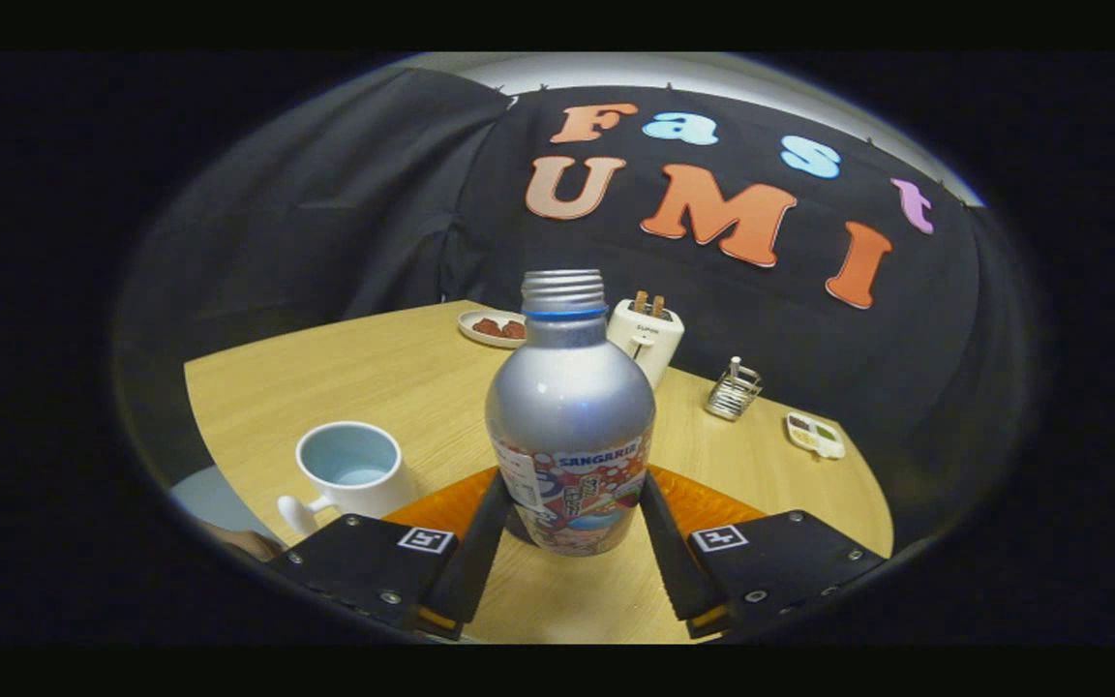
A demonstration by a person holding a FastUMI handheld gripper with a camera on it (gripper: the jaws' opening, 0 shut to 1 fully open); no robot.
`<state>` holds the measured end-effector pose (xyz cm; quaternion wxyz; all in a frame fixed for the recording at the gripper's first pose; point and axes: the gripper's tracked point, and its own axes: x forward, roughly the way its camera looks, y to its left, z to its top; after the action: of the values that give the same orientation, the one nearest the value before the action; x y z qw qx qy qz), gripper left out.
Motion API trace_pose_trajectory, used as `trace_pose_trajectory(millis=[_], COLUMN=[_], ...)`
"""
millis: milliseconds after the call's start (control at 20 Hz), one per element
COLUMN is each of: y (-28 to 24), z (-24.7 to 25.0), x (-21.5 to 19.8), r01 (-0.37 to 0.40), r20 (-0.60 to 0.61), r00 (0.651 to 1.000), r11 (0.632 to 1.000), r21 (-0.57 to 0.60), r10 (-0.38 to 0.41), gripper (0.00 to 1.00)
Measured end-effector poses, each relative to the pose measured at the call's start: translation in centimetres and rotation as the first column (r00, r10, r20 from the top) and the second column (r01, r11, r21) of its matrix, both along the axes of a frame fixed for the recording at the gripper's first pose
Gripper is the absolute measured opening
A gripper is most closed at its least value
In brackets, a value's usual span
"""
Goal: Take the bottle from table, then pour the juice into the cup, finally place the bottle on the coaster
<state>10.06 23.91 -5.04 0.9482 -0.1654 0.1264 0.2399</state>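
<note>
A silver bottle [569, 407] with a colourful label and an uncapped threaded neck stands upright between my fingers. My gripper [572, 481] is shut on the bottle, one finger [480, 542] against each side of the label. Under and behind the bottle's base lies the orange coaster [712, 508], partly hidden by the bottle and the fingers; whether the base rests on it I cannot tell. A white cup [349, 471] with a pale blue inside and a handle stands on the wooden table [374, 373], to the left of the bottle and apart from it.
Beyond the bottle stand a white toaster [646, 338] and a small plate [490, 327] of reddish food. A wire rack [734, 389] and a small white tray [814, 435] sit toward the table's right edge. The table's left edge runs just past the cup.
</note>
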Motion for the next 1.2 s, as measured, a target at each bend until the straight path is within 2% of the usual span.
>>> trace_pose_trajectory(millis=[500,1200], y=[-0.1,0.2], z=[-3.1,-5.5], x=[3.4,4.6], r01=[0.049,0.034], r20=[-0.099,-0.129], r00=[0.995,0.992], r11=[0.98,0.974], r21=[0.194,0.222], r10=[-0.031,-0.005], gripper=[0.74,0.74])
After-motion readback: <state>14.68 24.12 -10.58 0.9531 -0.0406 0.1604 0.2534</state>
